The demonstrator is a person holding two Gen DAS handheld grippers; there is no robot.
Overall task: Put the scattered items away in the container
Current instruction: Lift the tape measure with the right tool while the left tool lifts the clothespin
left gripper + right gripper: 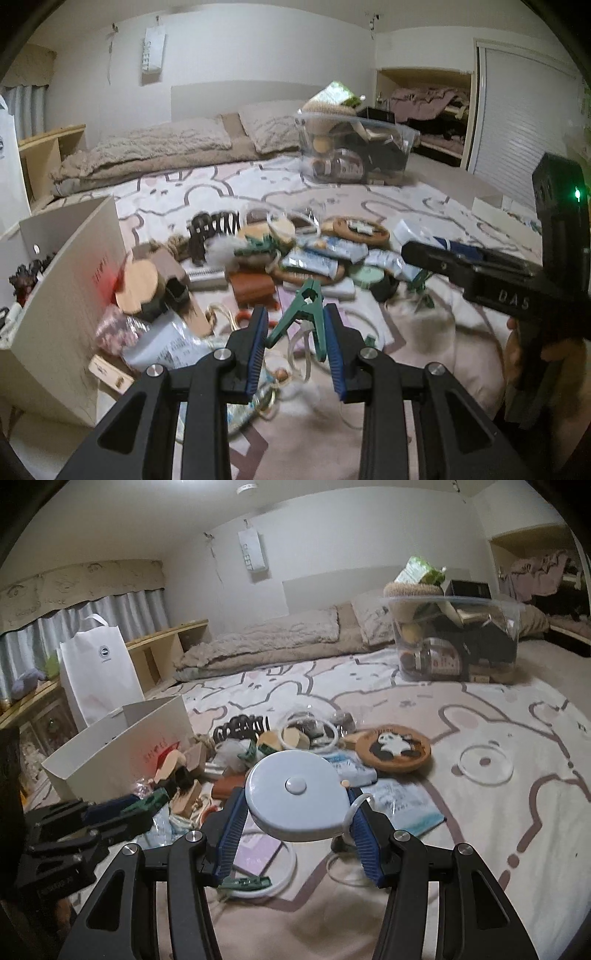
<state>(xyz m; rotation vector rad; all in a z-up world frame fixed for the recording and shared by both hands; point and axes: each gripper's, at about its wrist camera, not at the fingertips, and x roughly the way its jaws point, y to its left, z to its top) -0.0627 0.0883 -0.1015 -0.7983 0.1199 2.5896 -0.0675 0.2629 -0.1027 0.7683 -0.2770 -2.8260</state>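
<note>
While both grippers hang clear of the pile (295,746), each carries one item. Left gripper (295,332): clenched on a green clip (308,314), pads pressing its two handle legs, clip jaw pointing away from the camera. Right gripper (295,823): grasping a round tape measure (295,797) across its rim, flat face up, button at centre.

Handling, as judged:
- Clip: light, rigid plastic with a spring inside. A grip on the legs squeezes that spring (expect the clip to push back and possibly twist out). A hold nearer the pivot would be steadier.
- Tape measure: smooth hard shell, somewhat heavier, curved edge. Pads meet it at two narrow lines only, so it may rotate or slip if tilted. Keep the face level.

Location relative to the clear bin (458,638): both items are well short of it, on the near side of the pile, which itself lies between the grippers and the bin. That bin stands on the rug (498,812), already heaped to its rim, so a release should be made above an open gap.
</note>
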